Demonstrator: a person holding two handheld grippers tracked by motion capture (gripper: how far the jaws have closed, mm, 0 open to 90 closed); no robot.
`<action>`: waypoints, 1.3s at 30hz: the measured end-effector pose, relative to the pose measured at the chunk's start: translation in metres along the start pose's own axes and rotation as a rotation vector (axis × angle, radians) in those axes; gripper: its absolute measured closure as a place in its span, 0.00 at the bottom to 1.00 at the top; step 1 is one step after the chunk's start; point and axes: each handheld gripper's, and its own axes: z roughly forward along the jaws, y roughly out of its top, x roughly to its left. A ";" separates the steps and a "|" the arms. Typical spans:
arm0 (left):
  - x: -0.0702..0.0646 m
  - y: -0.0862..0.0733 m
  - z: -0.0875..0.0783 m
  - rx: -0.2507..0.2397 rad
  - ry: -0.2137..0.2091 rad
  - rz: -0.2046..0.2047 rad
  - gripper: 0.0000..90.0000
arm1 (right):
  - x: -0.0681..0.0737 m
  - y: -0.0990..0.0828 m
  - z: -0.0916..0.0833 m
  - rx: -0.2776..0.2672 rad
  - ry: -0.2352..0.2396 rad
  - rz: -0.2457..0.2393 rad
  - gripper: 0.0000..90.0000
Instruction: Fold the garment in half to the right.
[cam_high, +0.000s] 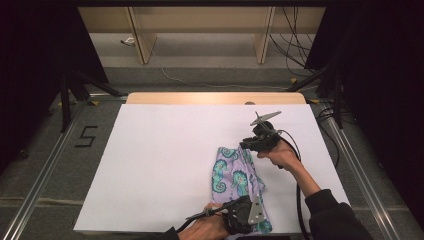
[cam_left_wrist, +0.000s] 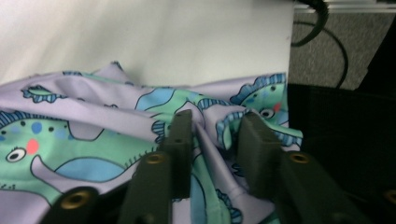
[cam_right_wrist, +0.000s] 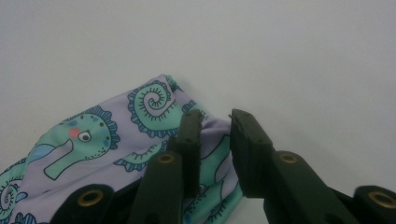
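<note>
Seahorse-print cloth stretched between 2 grippers, 1 at each end of its long axis.

From the high view, the lilac cloth (cam_high: 239, 180) lies on the white bench (cam_high: 165, 165) right of centre, bunched into a strip running from the near edge away from the person; the left gripper (cam_high: 239, 212) sits at its near end, the right gripper (cam_high: 252, 144) at its far end, so each hand is nearest its own end. In the left gripper view, the fingers (cam_left_wrist: 180, 140) stand spread with a ridge of the thin, smooth, rumpled fabric rising between them, not yet pinched. In the right gripper view, the fingers (cam_right_wrist: 191, 140) are likewise parted, straddling the far corner, which lies flat on the matte bench.
</note>
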 end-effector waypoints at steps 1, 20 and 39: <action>0.000 0.001 -0.001 -0.004 0.000 -0.001 0.71 | -0.001 0.000 -0.002 -0.007 -0.001 0.005 0.80; 0.037 -0.039 -0.075 -0.096 0.097 -0.329 0.33 | 0.005 0.012 -0.009 -0.013 -0.032 0.072 0.44; 0.043 -0.090 -0.067 -0.015 0.016 -0.590 0.21 | 0.009 0.016 0.016 0.127 -0.060 0.088 0.39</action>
